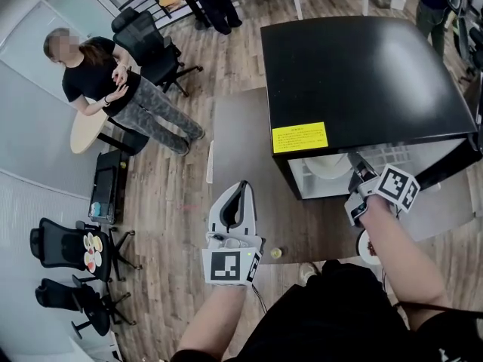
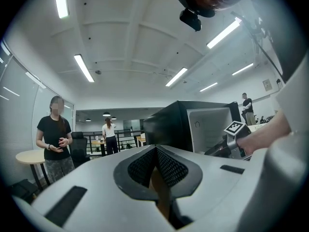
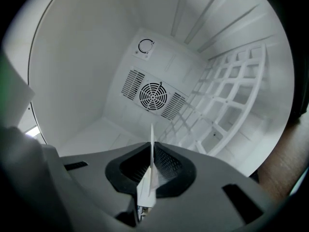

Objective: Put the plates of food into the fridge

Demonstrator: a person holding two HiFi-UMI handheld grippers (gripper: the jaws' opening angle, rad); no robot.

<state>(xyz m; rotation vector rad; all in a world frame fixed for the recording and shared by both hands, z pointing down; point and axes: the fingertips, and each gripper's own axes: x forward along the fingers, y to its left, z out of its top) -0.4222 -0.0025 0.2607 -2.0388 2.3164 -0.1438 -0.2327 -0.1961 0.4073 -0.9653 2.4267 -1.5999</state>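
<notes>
While right gripper clamps plate rim, fridge walls stand clear.

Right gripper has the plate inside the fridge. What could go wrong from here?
1. The right gripper pinches the plate only by its thin rim; it could tip or slip before it is set down.
2. The wire shelf sits close beside it in the fridge; the plate's edge might catch there.

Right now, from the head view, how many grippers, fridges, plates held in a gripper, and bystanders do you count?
grippers: 2, the left gripper and the right gripper
fridge: 1
plate held in a gripper: 1
bystanders: 3
total: 7
</notes>
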